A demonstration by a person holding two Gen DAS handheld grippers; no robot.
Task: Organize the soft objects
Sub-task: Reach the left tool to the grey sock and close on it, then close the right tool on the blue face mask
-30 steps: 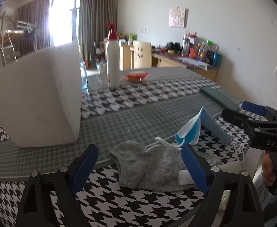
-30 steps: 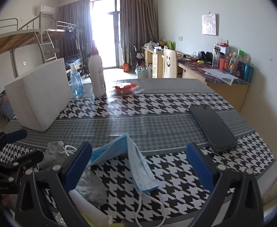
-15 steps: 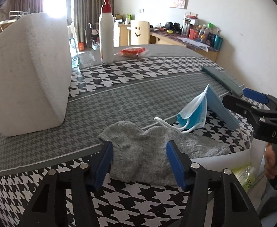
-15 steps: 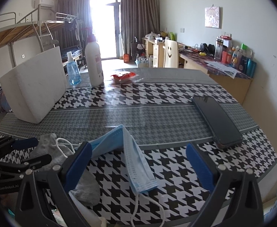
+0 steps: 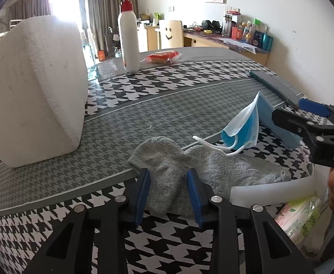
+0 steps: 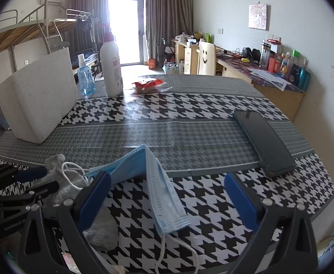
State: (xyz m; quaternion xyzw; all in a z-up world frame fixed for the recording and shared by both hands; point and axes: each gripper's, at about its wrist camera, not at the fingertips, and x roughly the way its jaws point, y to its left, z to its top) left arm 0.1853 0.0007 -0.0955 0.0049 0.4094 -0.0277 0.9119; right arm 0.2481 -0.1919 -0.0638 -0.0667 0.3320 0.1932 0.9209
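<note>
Since the earlier frame, left gripper (image 5: 168, 191) lowered onto the crumpled grey knitted sock (image 5: 178, 175); jaws have just been closing, blue pads now pinching the sock's bunched near end. Sock lies on the houndstooth-patterned counter (image 5: 112, 134), beside the folded blue surgical mask (image 6: 153, 182). Right gripper (image 6: 167, 203) spread wide, straddling the mask, empty.

We count: one grey sock (image 5: 203, 173), one blue mask (image 6: 160, 189), one foam block (image 5: 34, 91), two bottles, one phone (image 6: 265, 141), one red packet (image 5: 163, 57).
</note>
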